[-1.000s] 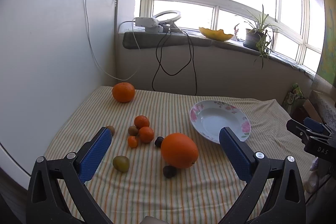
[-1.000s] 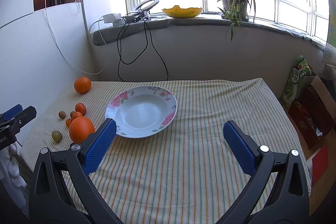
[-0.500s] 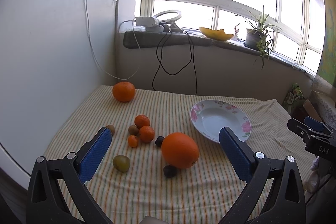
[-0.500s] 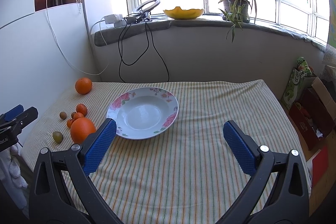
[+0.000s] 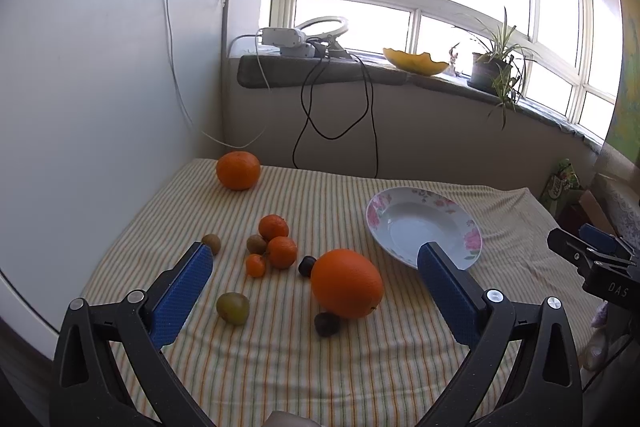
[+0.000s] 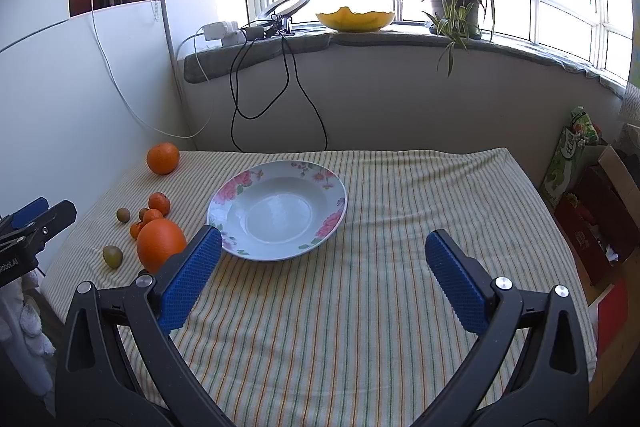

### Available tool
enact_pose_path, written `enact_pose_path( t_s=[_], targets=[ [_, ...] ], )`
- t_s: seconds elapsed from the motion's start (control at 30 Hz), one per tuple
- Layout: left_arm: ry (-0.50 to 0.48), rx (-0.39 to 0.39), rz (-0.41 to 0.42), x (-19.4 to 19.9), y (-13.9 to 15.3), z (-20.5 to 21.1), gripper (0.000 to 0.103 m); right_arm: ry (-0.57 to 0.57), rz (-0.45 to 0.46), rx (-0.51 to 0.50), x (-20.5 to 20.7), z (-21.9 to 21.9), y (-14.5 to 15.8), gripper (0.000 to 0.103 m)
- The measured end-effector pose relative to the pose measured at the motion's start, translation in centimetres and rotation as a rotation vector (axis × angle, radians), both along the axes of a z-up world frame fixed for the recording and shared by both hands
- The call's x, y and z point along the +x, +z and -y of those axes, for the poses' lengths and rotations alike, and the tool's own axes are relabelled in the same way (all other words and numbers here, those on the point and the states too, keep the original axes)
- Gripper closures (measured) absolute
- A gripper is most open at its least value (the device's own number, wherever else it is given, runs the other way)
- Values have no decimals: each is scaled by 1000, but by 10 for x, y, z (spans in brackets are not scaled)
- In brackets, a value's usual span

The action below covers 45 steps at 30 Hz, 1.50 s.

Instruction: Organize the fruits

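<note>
From my left camera, the plate (image 5: 424, 227) lies on the counter (image 5: 320, 367) at right, with nothing in it. The large orange (image 5: 346, 283) sits just left of it, nearer me. Left of that I see a cluster of small fruits (image 5: 276, 247). Another orange (image 5: 238, 170) sits well behind them, by the wall. On the windowsill (image 6: 400, 39) behind stands a potted plant (image 6: 456, 7).

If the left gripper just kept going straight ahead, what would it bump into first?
Most likely the big orange. The left gripper is open and the orange sits nearly midway between its blue fingers, nearer than the flowered plate. A small dark fruit lies just before it, so depth is hard to judge.
</note>
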<state>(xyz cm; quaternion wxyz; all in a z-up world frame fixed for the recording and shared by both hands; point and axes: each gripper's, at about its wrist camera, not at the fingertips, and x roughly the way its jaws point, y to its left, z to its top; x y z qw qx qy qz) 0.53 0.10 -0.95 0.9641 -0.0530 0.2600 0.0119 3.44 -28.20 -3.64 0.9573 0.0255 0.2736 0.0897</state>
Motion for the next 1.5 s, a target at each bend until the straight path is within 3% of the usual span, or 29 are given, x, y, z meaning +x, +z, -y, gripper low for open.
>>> enact_pose_path(
  t_s=[0.5, 0.77, 0.83, 0.97, 1.1, 1.17, 1.3, 1.5],
  targets=[
    [2, -10, -10, 1, -2, -3, 1, 22, -8, -1, 2, -7, -4, 0],
    [-11, -70, -61, 7, -19, -13, 1, 139, -51, 27, 15, -28, -6, 0],
    [-27, -106, -83, 10, -25, -16, 7, 182, -75, 47, 20, -35, -8, 0],
    [-53, -185, -126, 15, -36, -23, 10, 255, -123, 80, 30, -50, -16, 10],
    [-92, -275, -171, 20, -49, -29, 21, 322, -219, 145, 45, -62, -31, 18],
    [-109, -307, -188, 24, -55, -30, 21, 356, -267, 176, 51, -68, -39, 22],
    [-151, -334, -214, 29, -64, -27, 27, 414, -338, 220, 61, -85, -50, 23],
    [-177, -343, -236, 38, -72, -23, 28, 465, -431, 289, 77, -106, -62, 27]
  ],
)
